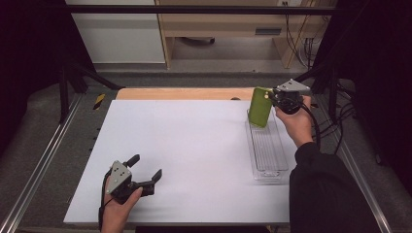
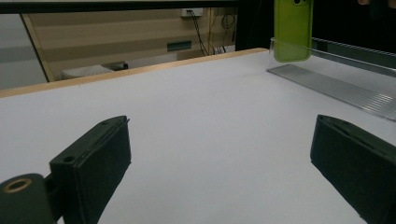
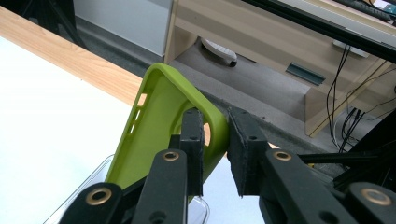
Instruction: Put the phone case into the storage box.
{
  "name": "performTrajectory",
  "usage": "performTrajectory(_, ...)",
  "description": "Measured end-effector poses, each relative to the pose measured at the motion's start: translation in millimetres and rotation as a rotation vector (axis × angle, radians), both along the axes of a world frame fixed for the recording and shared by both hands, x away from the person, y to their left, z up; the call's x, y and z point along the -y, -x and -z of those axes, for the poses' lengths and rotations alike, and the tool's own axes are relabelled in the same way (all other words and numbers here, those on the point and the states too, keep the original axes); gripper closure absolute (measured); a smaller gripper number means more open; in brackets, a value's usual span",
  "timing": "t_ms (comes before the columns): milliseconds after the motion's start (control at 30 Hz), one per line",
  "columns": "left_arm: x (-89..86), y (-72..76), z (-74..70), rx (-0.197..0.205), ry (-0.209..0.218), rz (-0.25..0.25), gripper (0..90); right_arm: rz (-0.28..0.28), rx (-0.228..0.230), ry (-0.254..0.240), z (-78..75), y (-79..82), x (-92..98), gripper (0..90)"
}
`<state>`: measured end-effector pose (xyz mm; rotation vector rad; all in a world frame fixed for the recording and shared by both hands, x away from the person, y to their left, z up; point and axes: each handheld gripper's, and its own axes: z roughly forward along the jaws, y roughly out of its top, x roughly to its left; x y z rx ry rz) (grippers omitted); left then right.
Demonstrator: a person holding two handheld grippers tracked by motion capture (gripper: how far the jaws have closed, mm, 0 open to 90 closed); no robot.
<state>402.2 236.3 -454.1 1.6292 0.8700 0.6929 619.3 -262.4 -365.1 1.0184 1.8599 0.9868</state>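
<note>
White table point(image 1: 184, 145), clear tray point(image 1: 267, 150) right of frame; our right gripper point(image 1: 273, 97) pinches green phone case point(image 1: 260, 107) by its corner above tray; left gripper point(image 1: 145, 167) jaws spread, idle. Thin corner grip: case may twist, slip, miss tray.

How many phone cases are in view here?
1: a green phone case, pinched at its top edge by the right gripper, hanging upright over the clear tray's far end.

Grey floor point(image 1: 228, 77) ran beyond the far edge of the white worktop point(image 1: 184, 155). A white cabinet point(image 1: 119, 34) stood far left, a light wooden desk point(image 1: 233, 26) beside it, cables point(image 1: 296, 34) hanging at its right. Dark curtains point(image 1: 29, 58) closed both sides.
</note>
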Motion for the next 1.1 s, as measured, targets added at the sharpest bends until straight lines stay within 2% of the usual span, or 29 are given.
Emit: performTrajectory(1100, 0.2, -0.1, 0.0, -0.001, -0.001, 0.001, 4.7, -0.006, -0.010, 0.030, 6.6, -2.9, -6.3, 76.6)
